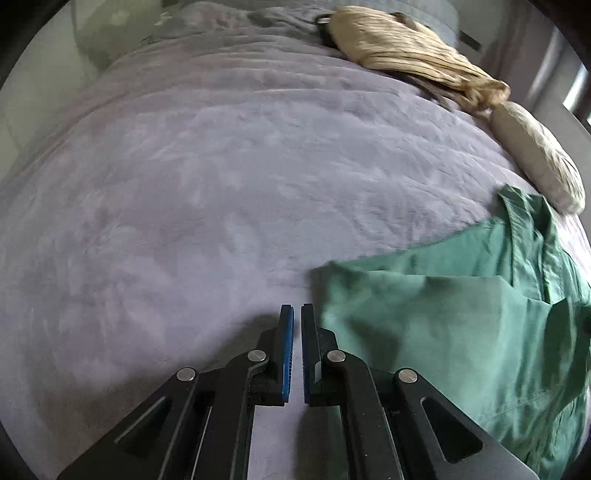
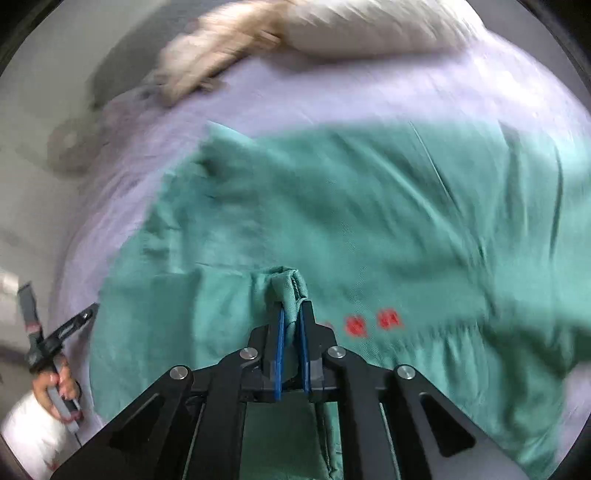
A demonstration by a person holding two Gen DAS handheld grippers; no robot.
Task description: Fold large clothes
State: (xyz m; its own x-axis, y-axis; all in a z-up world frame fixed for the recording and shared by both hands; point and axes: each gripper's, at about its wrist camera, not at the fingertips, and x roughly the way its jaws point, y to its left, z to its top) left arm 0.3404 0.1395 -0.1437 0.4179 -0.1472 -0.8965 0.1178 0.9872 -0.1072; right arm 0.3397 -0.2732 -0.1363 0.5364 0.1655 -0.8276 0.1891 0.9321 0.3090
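Observation:
A large green shirt (image 2: 351, 229) with small red marks lies spread on a lilac bed cover (image 1: 203, 184). My right gripper (image 2: 291, 314) is shut on a bunched fold of the green shirt and holds it above the rest of the cloth. My left gripper (image 1: 297, 314) is shut and empty, hovering over the bed cover just left of the shirt's edge (image 1: 424, 317). The left gripper also shows at the far left of the right wrist view (image 2: 74, 325), held in a hand.
A beige striped garment (image 1: 413, 55) and a pale pillow (image 1: 539, 158) lie along the far right side of the bed. The right wrist view is blurred; the beige garment (image 2: 218, 55) and pillow (image 2: 369, 26) lie beyond the shirt. Floor shows left of the bed.

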